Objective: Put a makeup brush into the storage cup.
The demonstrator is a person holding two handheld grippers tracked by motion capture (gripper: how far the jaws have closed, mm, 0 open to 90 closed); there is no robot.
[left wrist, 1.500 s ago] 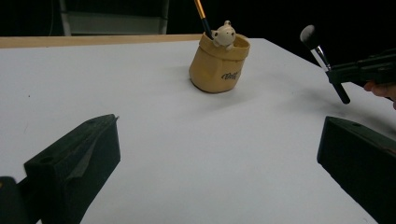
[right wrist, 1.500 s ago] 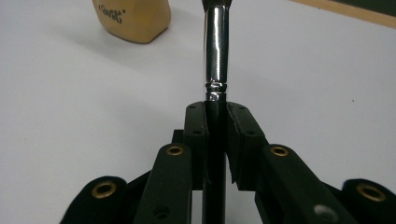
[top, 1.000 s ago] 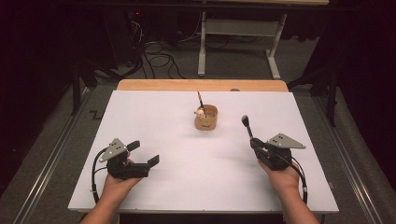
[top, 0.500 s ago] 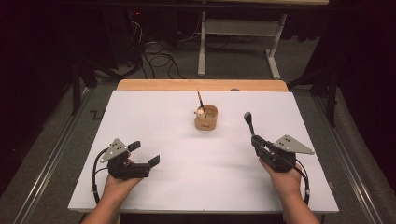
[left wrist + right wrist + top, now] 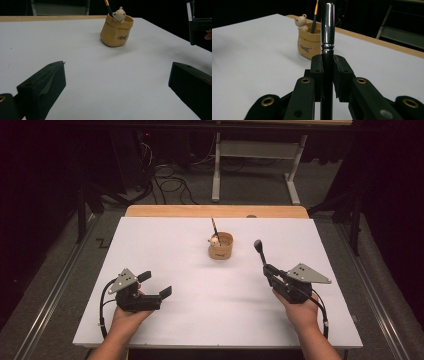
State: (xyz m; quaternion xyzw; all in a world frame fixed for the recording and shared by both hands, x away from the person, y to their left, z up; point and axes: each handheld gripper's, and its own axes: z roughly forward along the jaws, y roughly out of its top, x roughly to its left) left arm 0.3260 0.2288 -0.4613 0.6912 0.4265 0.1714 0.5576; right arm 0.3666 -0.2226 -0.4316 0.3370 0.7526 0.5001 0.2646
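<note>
The right gripper (image 5: 267,268) is clamping a black makeup brush with a silver metal collar (image 5: 327,30), holding it upright above the white table (image 5: 165,250), near a tan bear-trimmed holder (image 5: 220,246). The left gripper (image 5: 155,284) is resting with jaws spread wide, gripping nothing.

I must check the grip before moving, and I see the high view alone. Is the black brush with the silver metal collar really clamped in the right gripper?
Observer: Yes. The right gripper presses its pads on both sides of the black brush, just below the silver collar.
Operator: What sits on the tan pot?
Observer: A small cream bear figure leans over the rim of the tan pot, beside a thin dark stick.
Operator: Any marking on the pot?
Observer: Dark lettering low on its wall, too small to read.
</note>
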